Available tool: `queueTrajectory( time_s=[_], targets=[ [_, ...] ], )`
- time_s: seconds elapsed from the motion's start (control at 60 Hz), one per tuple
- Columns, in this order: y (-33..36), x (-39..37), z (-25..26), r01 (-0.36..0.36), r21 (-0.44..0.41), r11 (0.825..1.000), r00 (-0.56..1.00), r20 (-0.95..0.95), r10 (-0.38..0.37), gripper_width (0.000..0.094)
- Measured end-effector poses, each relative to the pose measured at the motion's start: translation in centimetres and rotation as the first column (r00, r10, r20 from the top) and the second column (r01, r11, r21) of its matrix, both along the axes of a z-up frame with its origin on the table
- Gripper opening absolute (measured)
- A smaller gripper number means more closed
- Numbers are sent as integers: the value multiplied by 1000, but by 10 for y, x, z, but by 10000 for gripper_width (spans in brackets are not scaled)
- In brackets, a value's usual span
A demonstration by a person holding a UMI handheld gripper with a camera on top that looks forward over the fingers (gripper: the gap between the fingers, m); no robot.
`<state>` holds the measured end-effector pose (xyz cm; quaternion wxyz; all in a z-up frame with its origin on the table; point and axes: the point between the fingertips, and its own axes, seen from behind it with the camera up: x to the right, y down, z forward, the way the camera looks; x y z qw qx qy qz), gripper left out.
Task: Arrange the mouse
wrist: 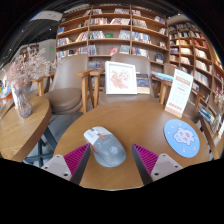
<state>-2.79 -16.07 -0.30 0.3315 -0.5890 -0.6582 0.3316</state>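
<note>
A grey computer mouse [105, 148] with a white front and an orange mark lies on the round wooden table [130, 125]. It rests on the table between my gripper's [111, 160] two fingers, nearer the left pink pad [74, 157], with a gap to the right pad [147, 158]. The fingers are open and do not press on it. A round blue patterned mouse pad [182, 136] lies on the table to the right, beyond the right finger.
An upright display book [121, 77] stands at the table's far edge, a white sign [179, 92] at the right. A second wooden table [20, 125] with a vase stands left. A chair [68, 85] and bookshelves [110, 30] are behind.
</note>
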Motion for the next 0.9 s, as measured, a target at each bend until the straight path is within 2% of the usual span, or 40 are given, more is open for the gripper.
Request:
queueTrajectory(
  time_s=[0.417,0.667,0.75,0.783,0.8,0.9],
  targets=[
    [14,-54,-8,37,-2,999,999,20,-37,849],
    [13,-70,-9,31,-25,999,999,18,-31,821],
    [10,-72,-10,29,-46,999,999,24,-28,757],
    [9,-72,-11,22,-40,999,999,25,-21,690],
    [7,-73,-11,11,-37,999,1000,24,-10,488],
    [13,-70,-10,29,-23,999,998,50,-28,422]
  ],
)
